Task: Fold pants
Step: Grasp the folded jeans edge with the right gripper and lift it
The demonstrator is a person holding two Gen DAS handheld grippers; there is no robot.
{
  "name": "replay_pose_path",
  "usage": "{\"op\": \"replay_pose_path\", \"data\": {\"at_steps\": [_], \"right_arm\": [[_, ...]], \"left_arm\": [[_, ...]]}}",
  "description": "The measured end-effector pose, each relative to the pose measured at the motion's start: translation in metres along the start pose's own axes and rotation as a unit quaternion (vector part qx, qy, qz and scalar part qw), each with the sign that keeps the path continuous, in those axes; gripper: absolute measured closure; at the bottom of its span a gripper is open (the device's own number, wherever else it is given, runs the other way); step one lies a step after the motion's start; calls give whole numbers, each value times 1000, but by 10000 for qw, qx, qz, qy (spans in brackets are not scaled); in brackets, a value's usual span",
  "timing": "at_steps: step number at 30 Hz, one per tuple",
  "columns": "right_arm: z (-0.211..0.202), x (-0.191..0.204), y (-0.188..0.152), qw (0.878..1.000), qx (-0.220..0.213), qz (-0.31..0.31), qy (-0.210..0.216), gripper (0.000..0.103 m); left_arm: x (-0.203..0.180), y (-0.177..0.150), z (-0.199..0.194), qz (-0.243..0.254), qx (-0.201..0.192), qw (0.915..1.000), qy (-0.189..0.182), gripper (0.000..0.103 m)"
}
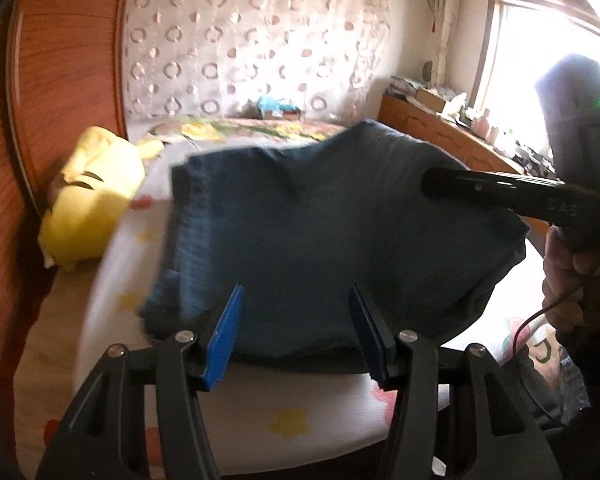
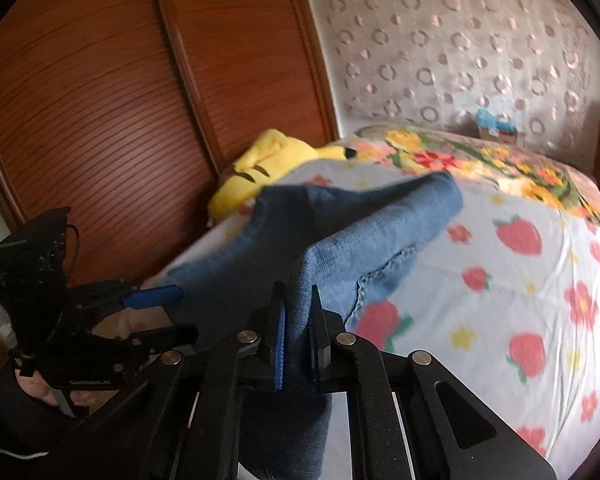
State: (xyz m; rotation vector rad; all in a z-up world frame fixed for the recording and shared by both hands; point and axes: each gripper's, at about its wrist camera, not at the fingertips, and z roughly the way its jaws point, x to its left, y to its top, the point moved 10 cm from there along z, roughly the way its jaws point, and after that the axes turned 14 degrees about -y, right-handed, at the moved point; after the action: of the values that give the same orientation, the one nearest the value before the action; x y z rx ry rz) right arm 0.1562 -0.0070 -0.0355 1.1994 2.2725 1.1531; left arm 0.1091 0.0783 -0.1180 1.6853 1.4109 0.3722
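Clamped in the right gripper (image 2: 298, 332), a fold of soft, limp blue pants (image 2: 340, 240) is lifting off the bed (image 2: 520, 300). Left gripper (image 1: 296, 336) is gaping wide, seemingly touching nothing. Denim drapes heavily; pinching thick folded edges should be holding best.

Both wrist cameras look steeply down along their fingers, close over the bed (image 1: 260, 428), sharing the pants (image 1: 320, 240) and yellow plush (image 2: 260, 168).
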Motion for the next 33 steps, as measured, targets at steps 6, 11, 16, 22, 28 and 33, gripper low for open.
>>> {"op": "replay_pose_path", "data": {"at_steps": [6, 11, 16, 22, 28, 33], "right_arm": [[19, 41, 23, 9991, -30, -273, 309, 97], [47, 80, 34, 9970, 81, -463, 612, 98], [73, 111, 23, 9941, 347, -602, 830, 98], [97, 147, -1, 9890, 653, -876, 1000, 98], [112, 153, -18, 9866, 906, -875, 1038, 96], [96, 133, -2, 9903, 766, -631, 971, 55]], "left_arm": [[24, 5, -28, -51, -195, 9994, 279, 50], [52, 1, -48, -227, -311, 9978, 545, 50], [80, -7, -67, -413, -389, 9954, 773, 50], [101, -12, -86, -573, -503, 9924, 965, 50], [105, -14, -87, -614, -536, 9916, 1006, 50], [104, -13, -82, -594, -514, 9924, 945, 50]]}}
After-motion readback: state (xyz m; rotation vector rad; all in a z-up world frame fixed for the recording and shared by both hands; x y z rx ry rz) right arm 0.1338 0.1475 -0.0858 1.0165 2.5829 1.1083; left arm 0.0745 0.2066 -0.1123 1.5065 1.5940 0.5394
